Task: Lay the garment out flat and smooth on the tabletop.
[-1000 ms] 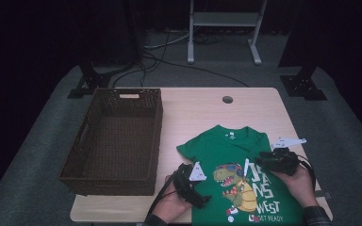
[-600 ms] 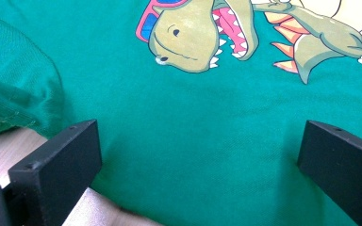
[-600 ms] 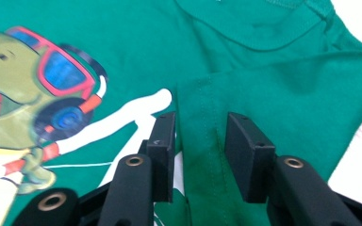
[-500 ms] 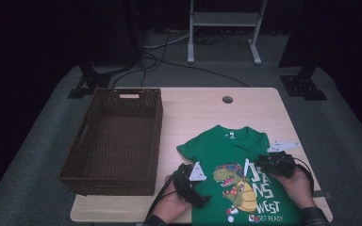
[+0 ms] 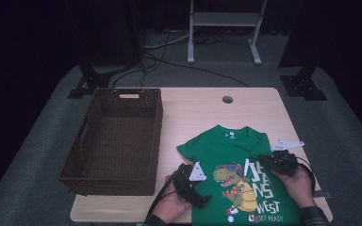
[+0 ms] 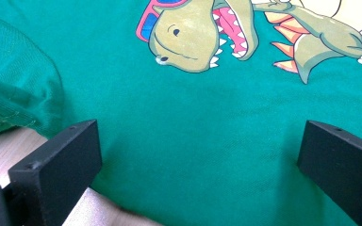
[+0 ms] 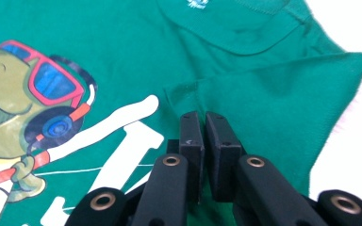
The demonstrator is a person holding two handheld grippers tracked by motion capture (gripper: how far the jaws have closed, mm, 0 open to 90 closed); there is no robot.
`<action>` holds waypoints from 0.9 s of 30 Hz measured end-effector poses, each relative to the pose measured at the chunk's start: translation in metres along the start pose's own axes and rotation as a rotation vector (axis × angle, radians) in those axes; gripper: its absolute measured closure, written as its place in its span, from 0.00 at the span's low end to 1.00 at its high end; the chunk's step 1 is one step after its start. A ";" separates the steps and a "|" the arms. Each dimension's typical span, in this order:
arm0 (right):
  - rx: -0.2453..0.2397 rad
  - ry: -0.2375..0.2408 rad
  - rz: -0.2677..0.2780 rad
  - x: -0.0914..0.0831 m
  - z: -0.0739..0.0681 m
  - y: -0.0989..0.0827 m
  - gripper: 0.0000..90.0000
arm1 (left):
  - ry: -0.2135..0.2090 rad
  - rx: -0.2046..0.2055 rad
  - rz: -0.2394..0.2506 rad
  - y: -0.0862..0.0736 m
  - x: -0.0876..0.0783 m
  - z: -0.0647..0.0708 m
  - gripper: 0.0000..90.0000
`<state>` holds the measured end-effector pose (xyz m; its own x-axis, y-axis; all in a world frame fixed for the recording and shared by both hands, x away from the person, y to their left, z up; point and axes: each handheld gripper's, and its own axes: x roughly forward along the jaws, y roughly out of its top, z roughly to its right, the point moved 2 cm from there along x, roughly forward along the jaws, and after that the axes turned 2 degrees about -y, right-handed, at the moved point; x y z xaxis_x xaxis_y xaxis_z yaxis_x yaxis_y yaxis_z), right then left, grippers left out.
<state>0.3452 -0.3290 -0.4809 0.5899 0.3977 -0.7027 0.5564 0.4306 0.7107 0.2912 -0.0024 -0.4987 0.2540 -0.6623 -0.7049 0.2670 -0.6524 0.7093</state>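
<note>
Green cotton T-shirt [image 5: 235, 162] with a dinosaur print lies flat on the pale wooden desk [image 5: 198, 110] under both grippers. Right gripper [image 7: 203, 123], its jaws having just closed, pinches the sleeve fabric. Left gripper [image 6: 193, 150] stands wide over the shirt's edge.

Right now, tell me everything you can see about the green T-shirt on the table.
The green T-shirt lies flat, front up, on the near right part of the wooden table, collar toward the far edge. It looks like soft knit cotton, printed with a cartoon dinosaur in red sunglasses and white lettering. The right gripper has just been closing and is pinched shut on fabric by one sleeve. The left gripper rests open over the other side.
</note>
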 end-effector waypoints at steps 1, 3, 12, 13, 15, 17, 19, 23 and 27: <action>0.005 -0.004 0.008 -0.002 0.002 0.000 0.97 | 0.000 0.000 0.000 0.000 0.000 0.000 0.00; 0.007 -0.006 0.014 -0.004 0.004 0.000 0.97 | 0.000 0.000 0.000 0.000 0.000 0.000 0.00; 0.026 -0.006 0.036 -0.008 0.009 -0.001 0.97 | 0.000 0.000 0.000 0.000 0.000 0.000 0.00; 0.030 -0.007 0.038 -0.008 0.010 -0.001 0.97 | 0.000 0.000 0.000 0.000 0.000 0.000 0.00; 0.034 -0.012 0.042 -0.009 0.011 -0.001 0.97 | 0.000 0.000 0.000 0.000 0.000 0.000 0.00; 0.036 -0.013 0.045 -0.010 0.013 -0.001 0.97 | 0.000 0.000 0.000 0.000 0.000 0.000 0.00; 0.040 -0.016 0.050 -0.012 0.014 -0.001 0.97 | 0.000 0.000 0.000 0.000 0.000 0.000 0.00; 0.046 -0.024 0.062 -0.014 0.017 0.000 0.97 | 0.000 0.000 0.000 0.000 0.000 0.000 0.00; 0.052 -0.029 0.069 -0.016 0.019 0.000 0.97 | 0.000 0.000 0.000 0.000 0.000 0.000 0.00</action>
<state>0.3468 -0.3511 -0.4694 0.6445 0.4007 -0.6511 0.5429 0.3598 0.7588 0.2913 -0.0024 -0.4987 0.2539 -0.6626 -0.7046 0.2673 -0.6521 0.7095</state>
